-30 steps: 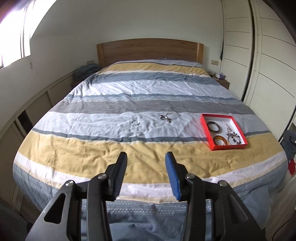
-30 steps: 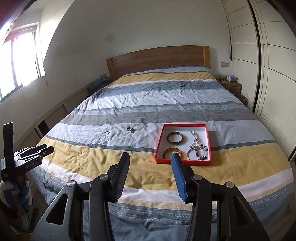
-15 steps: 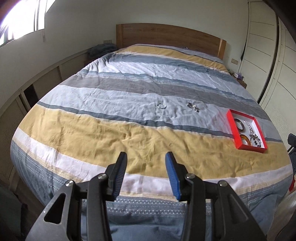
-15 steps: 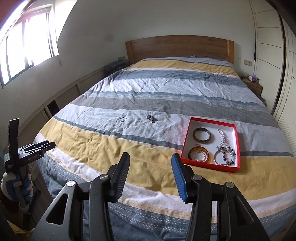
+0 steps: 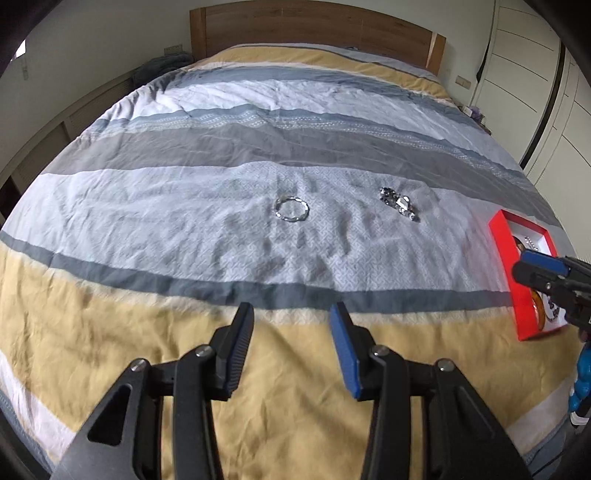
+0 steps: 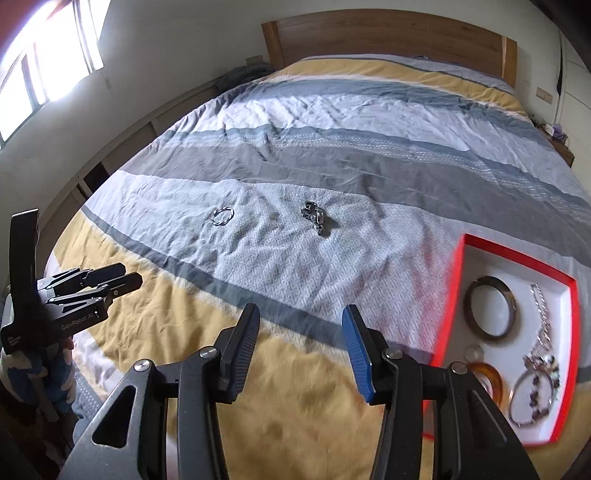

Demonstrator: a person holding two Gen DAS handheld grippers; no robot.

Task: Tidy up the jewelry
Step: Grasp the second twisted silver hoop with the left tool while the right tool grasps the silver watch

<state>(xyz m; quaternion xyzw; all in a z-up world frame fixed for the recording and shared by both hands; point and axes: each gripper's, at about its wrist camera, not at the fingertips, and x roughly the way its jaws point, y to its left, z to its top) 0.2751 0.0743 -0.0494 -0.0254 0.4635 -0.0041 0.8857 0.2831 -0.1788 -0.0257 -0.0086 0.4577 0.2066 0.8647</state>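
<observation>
A silver ring-shaped bracelet (image 5: 291, 208) (image 6: 222, 215) and a bunched silver chain piece (image 5: 399, 204) (image 6: 316, 215) lie on the white band of the striped bedspread. A red tray with a white floor (image 5: 504, 254) (image 6: 484, 258) sits to the right and holds a dark bangle (image 6: 490, 305), an amber bangle (image 6: 487, 376), a chain (image 6: 543, 317) and a beaded bracelet (image 6: 533, 400). My left gripper (image 5: 291, 350) is open and empty over the yellow band, short of the ring bracelet. My right gripper (image 6: 301, 350) is open and empty, left of the tray.
The bed (image 5: 258, 110) fills both views, with a wooden headboard (image 5: 314, 29) at the far end. White wardrobe doors (image 5: 546, 92) stand at the right, low cabinets (image 6: 122, 147) and a window (image 6: 48, 62) at the left.
Both grippers have moved forward and lower over the bed, so the loose jewelry and the tray appear closer. Their jaws stay open.
</observation>
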